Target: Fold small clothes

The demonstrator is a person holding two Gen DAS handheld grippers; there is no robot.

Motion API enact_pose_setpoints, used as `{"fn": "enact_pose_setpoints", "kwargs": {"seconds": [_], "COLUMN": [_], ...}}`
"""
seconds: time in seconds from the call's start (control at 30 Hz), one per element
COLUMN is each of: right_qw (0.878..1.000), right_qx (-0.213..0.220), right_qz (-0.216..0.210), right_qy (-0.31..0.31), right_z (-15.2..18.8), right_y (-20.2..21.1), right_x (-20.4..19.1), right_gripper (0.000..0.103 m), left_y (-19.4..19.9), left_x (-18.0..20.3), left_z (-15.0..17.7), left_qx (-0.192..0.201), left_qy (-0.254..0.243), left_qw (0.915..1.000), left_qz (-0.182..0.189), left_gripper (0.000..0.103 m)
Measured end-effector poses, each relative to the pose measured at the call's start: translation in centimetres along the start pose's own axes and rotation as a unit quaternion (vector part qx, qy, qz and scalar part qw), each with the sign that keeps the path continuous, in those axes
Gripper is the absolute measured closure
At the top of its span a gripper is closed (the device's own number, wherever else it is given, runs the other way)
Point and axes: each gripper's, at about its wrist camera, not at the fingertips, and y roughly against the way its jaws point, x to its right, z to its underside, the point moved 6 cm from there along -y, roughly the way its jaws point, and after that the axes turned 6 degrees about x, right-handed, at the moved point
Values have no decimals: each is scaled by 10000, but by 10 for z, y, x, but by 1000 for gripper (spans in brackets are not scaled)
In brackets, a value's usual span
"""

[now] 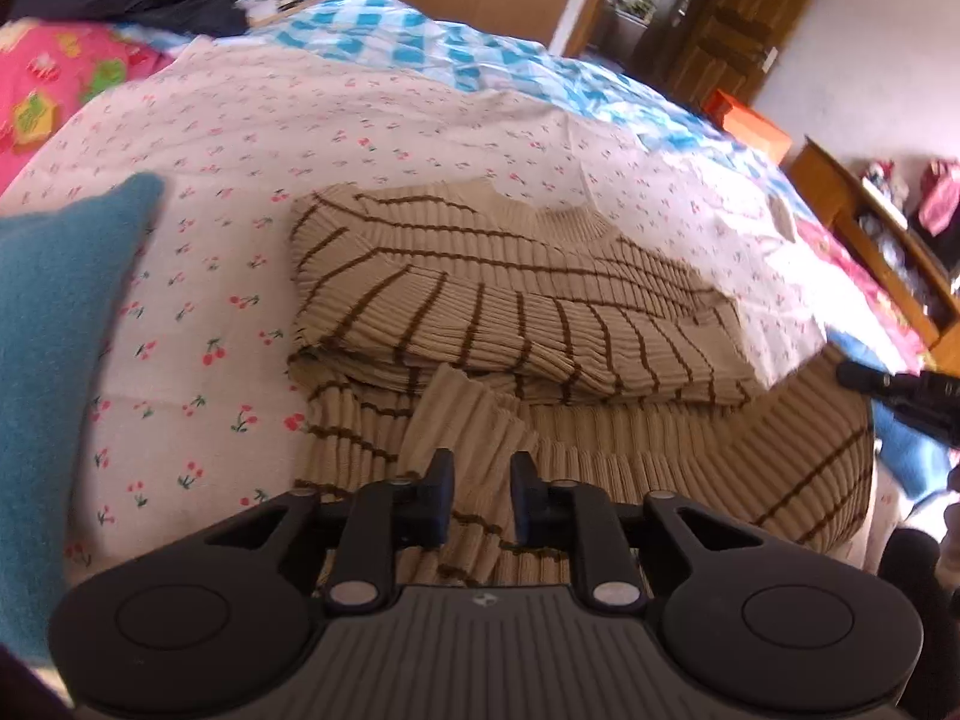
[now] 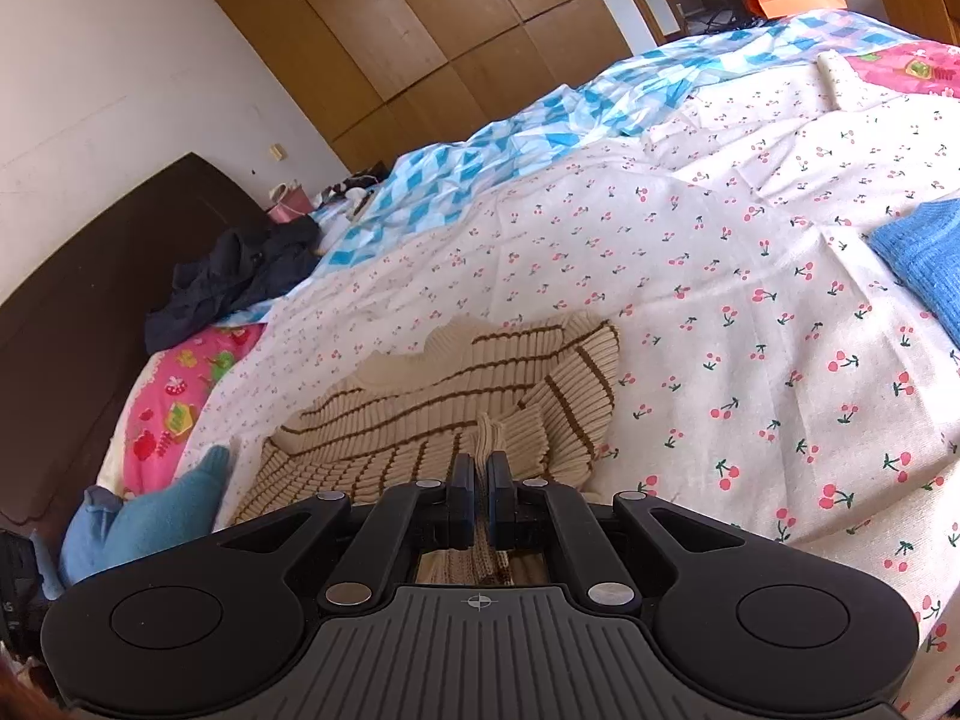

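On the bed [image 1: 252, 138]: striped sweater [image 1: 492, 276], half folded, near edge.
Left gripper [image 1: 480, 498]: fingers slightly apart, sleeve cuff [image 1: 456, 420] just ahead, unpinched.
Right gripper [image 2: 478, 495]: fingers clamped on sweater knit; nearer hand.

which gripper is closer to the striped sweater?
Right. The right gripper is shut on a fold of the striped sweater; the left gripper hovers open just above it.

Ribbed knit sweater [image 1: 510, 312], thin cotton-like cherry-print sheet [image 1: 240, 138], matt wooden wardrobe [image 2: 420, 18]
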Motion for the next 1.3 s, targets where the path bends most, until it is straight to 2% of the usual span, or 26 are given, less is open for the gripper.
{"fn": "enact_pose_setpoints", "kwargs": {"seconds": [0.07,0.1,0.17,0.27,0.33,0.43,0.5,0.57,0.7,0.8,0.87,1.0,1.1,1.2,1.23,1.3], "right_qw": [10000,10000,9999,9998,9997,9996,9996,9995,9986,9971,9946,9858,9822,9870,9889,9946], "right_qx": [-23,-43,-113,-198,-229,-245,-232,-208,-75,223,540,1207,1571,1511,1410,909], "right_qz": [-17,-30,-69,-84,-84,-95,-137,-200,-414,-644,-853,-1168,-988,-479,-195,268], "right_qy": [-27,-33,-40,-53,-78,-112,-121,-163,-306,-326,-251,-8,282,259,421,425], "right_z": [1,3,6,10,12,13,11,9,1,-15,-31,-69,-95,-105,-104,-95], "right_y": [-2,-4,-6,-9,-10,-8,-6,-2,13,30,44,61,43,-10,-34,-82], "right_x": [0,1,1,3,5,6,6,5,-2,-17,-33,-62,-68,-49,-41,-19], "right_gripper": [98,98,98,98,98,98,98,98,98,98,98,98,98,98,98,95], "left_y": [-3,-5,-16,-35,-48,-55,-51,-42,-13,17,37,66,57,15,-3,-41], "left_x": [14,19,26,28,25,14,4,-6,-18,-18,-14,-7,-20,-48,-56,-71], "left_z": [0,1,5,14,19,18,12,8,0,-16,-30,-72,-105,-123,-122,-113], "left_qx": [-22,-42,-152,-553,-739,-830,-809,-752,-419,90,465,1273,1692,1876,1848,1413], "left_qy": [-391,-634,-1119,-1283,-1379,-971,-449,57,767,1266,1321,1082,899,803,717,629], "left_qw": [9992,9979,9926,9893,9860,9899,9946,9967,9962,9912,9887,9837,9806,9787,9792,9844], "left_qz": [-51,-150,-444,-429,-578,-620,-475,-304,-40,373,540,664,404,-205,-438,-844], "left_gripper": [67,63,60,58,56,59,80,85,88,88,88,88,88,88,87,82]}}
